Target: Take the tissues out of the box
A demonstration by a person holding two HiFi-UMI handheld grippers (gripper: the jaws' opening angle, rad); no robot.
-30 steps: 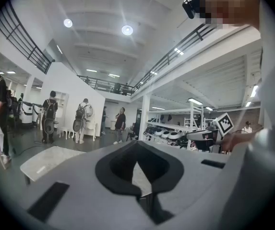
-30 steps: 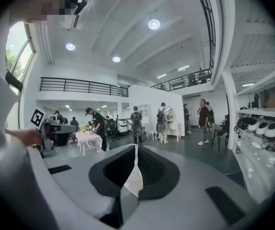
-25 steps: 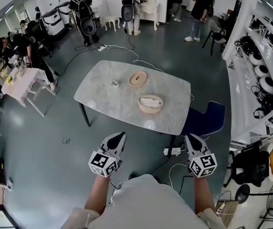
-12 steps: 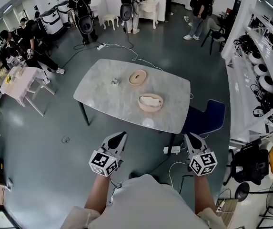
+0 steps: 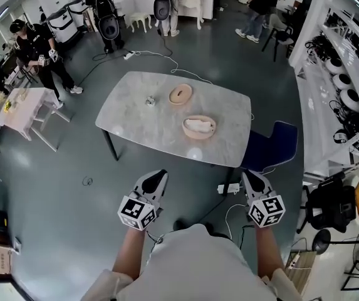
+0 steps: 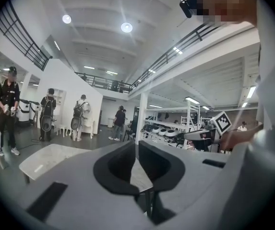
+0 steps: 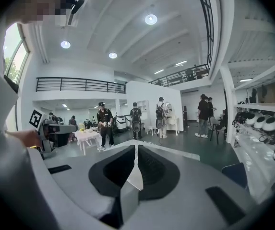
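Hovering left gripper: fingers closed, empty, short of bench
right gripper: fingers closed, empty
box: open, toward bench's near right corner
tissues: inside box
lid: apart, by far edge

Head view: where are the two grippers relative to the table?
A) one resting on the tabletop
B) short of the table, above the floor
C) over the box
B: the left gripper and right gripper hang above the floor, short of the table holding the box.
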